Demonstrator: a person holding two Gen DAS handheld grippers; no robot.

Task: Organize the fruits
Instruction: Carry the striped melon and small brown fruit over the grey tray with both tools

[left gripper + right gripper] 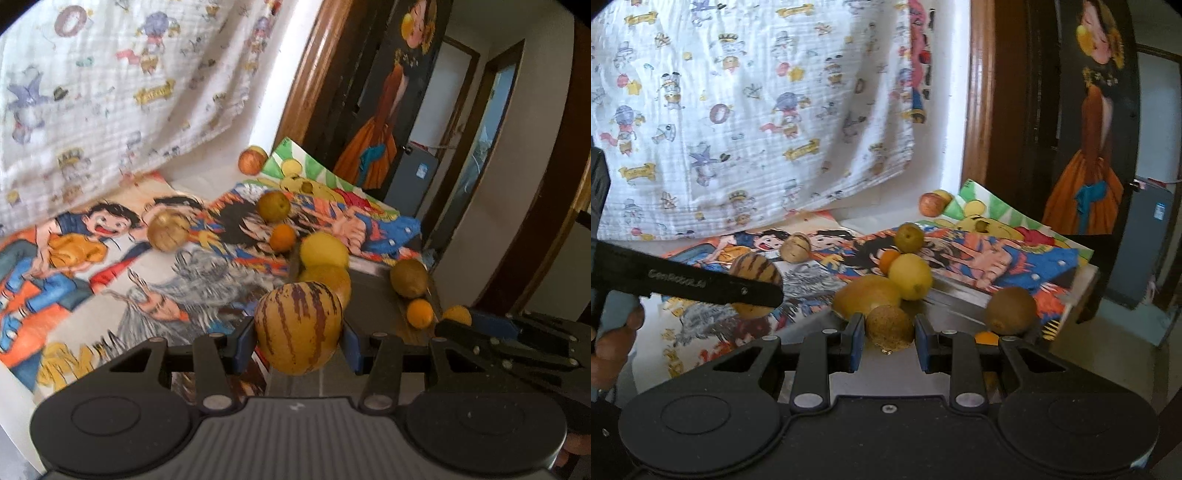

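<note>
A striped yellow fruit [298,326] is gripped between the blue fingers [245,341] of the left gripper [298,343] and is held clear above the near part of the surface [373,295]. In the right wrist view a small brown fruit [889,326] is framed by the fingers of the right gripper [889,341], set about its width apart; whether it is clamped cannot be told. Beyond them, a loose cluster is gathered at the near right of the surface: a pale yellow fruit [910,276], a golden one [868,295], a brown kiwi-like one [1010,310] and two small oranges [419,313]. Left scattered on the cartoon-printed cloth [92,258] are four: a tan fruit [168,230], a greenish round one [273,206], a small orange [282,237] and, at the far edge, a reddish apple [252,159]. The sorting is judged roughly half done.
</note>
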